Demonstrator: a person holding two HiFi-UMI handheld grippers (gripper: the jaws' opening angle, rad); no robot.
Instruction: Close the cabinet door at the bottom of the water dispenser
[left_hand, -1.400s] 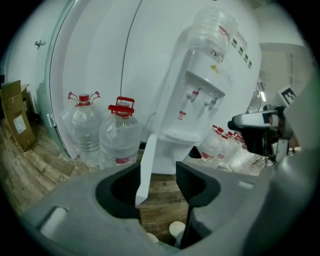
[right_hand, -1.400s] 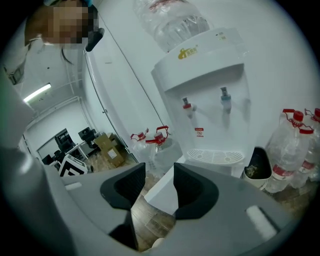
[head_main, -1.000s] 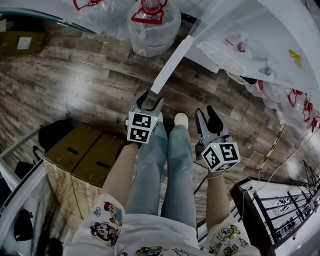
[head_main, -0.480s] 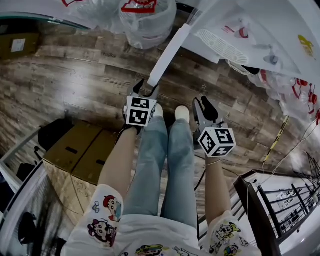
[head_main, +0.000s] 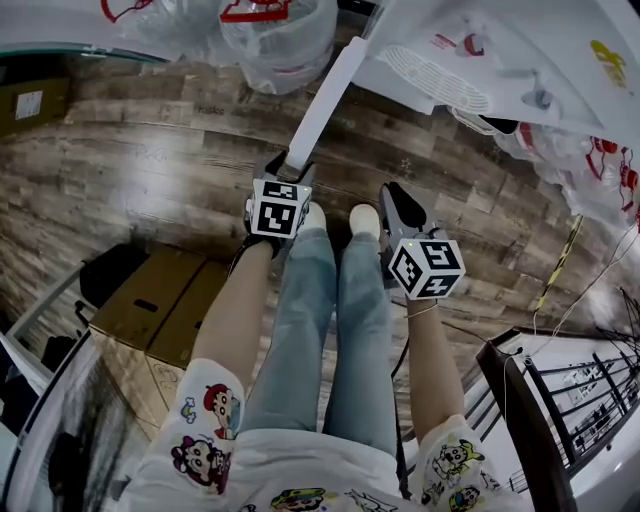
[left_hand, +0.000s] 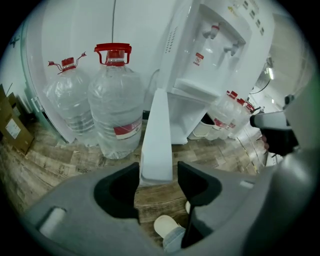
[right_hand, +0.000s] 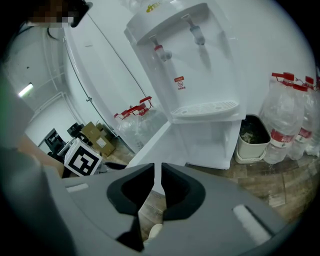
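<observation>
The white water dispenser stands against the wall, and its bottom cabinet door hangs wide open, reaching out toward me. My left gripper is at the door's free end. In the left gripper view that door edge sits between the open jaws of the left gripper, with a small gap on the right side. My right gripper hangs to the right, apart from the door. The right gripper's jaws have just been closing to a narrow slit with nothing between them.
Large water bottles stand left of the dispenser, and more bottles and a small bin stand to its right. Cardboard boxes sit at my left. My legs and shoes are between the grippers. A metal rack is at right.
Both grippers have sunk toward the floor. The left one has come up to the door's free end, which now lies between its jaws. The right jaws have drawn nearly together.
</observation>
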